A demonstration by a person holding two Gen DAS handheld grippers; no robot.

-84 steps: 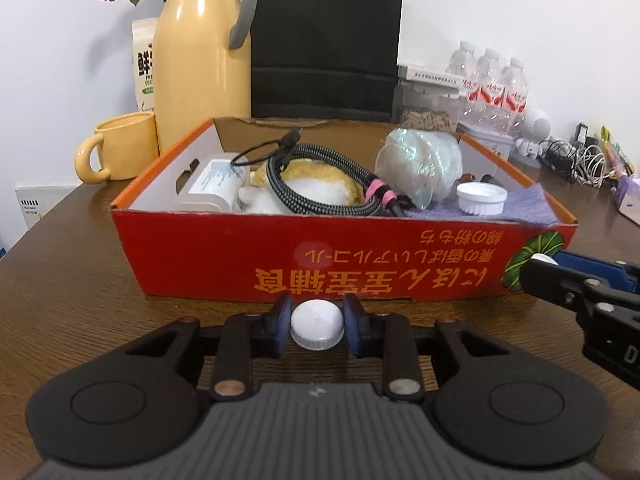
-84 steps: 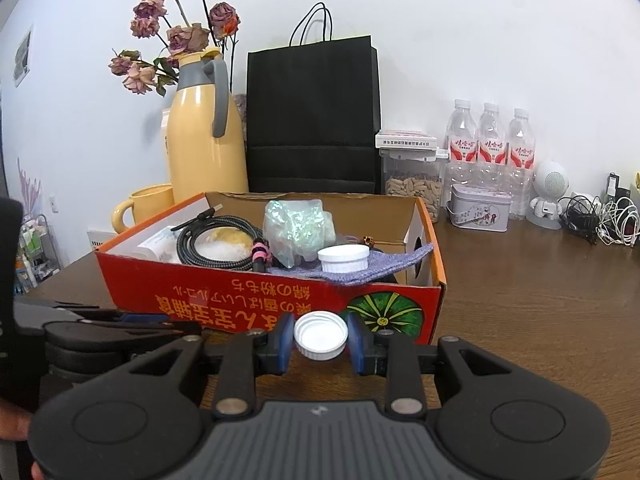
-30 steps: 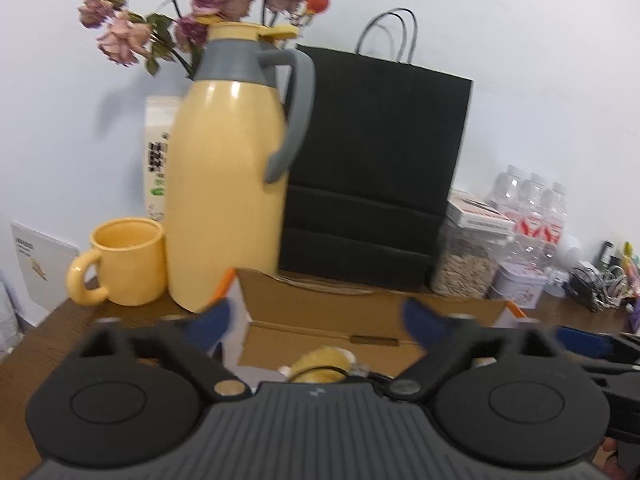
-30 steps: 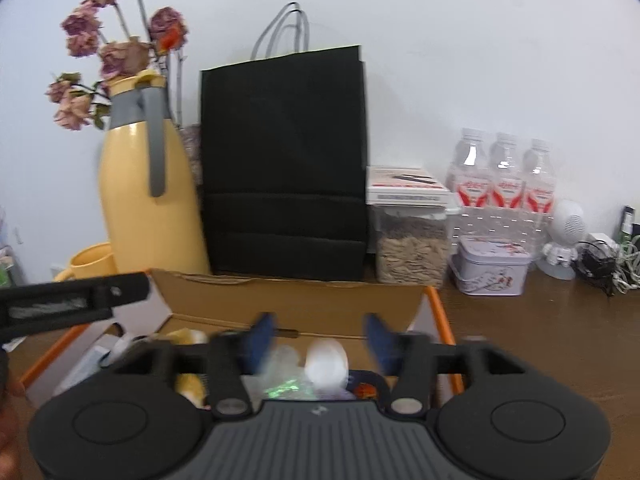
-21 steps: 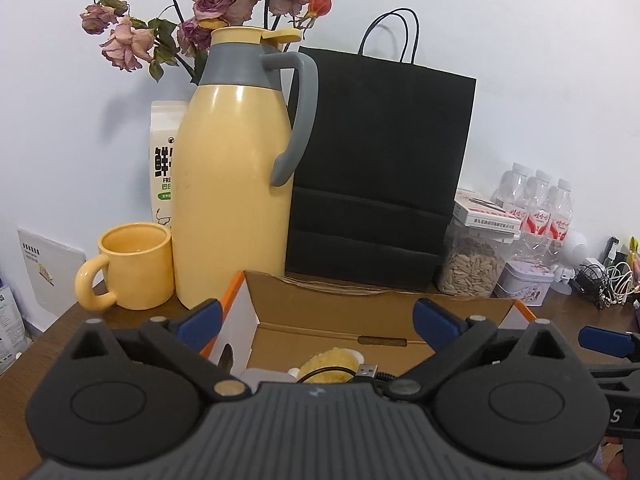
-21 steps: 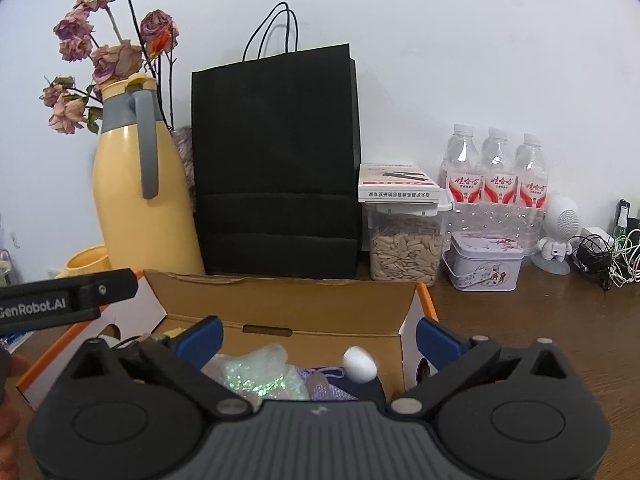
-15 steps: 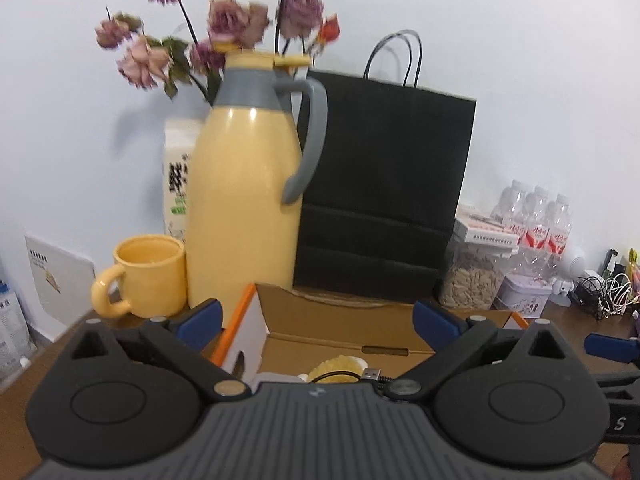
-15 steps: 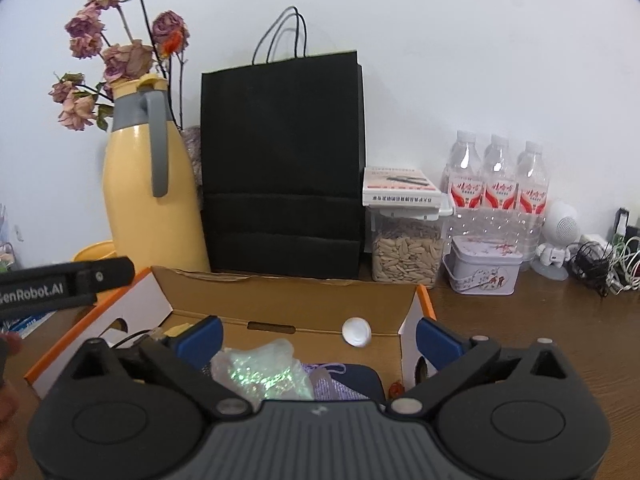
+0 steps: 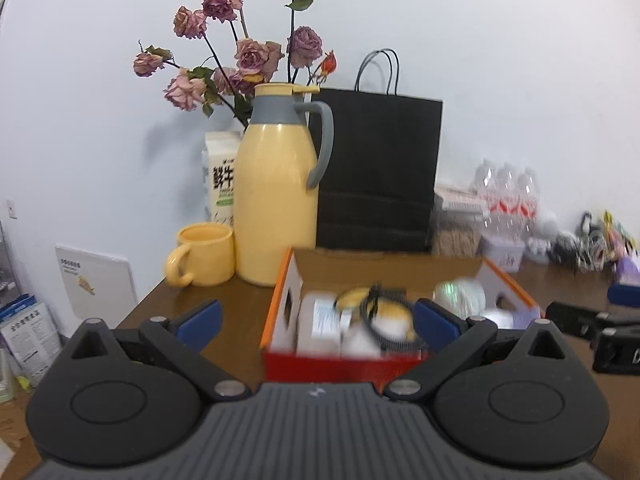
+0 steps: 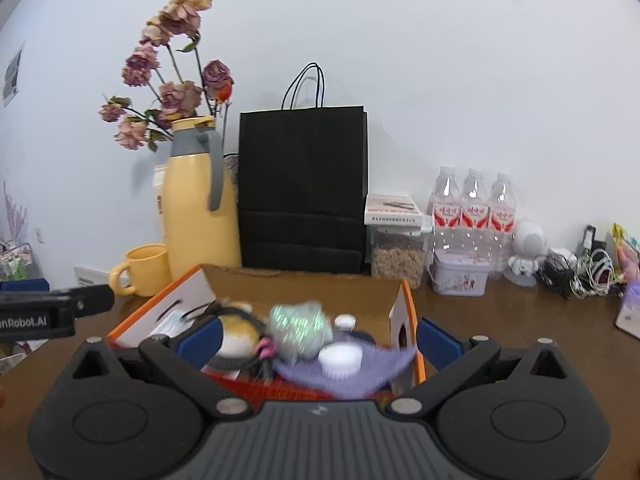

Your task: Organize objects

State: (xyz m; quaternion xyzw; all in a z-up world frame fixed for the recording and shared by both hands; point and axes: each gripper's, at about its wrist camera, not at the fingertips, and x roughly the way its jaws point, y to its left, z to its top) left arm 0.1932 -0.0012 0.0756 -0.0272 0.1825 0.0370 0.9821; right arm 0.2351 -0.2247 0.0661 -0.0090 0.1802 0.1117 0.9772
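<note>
Blue-padded, both grippers hover level-ish, tipped slightly down, in front of the red cardboard box (image 10: pixel 304 390) on the brown wooden table (image 10: pixel 500 312). The left gripper (image 9: pixel 316 318) and the right gripper (image 10: pixel 318 338) each stand spread wide with nothing between the pads. Two small white round bottle caps lie inside the box beyond the right gripper's fingers: one (image 10: pixel 340 361) on purple cloth, another (image 10: pixel 345 322) behind it, both flat, tops facing up
</note>
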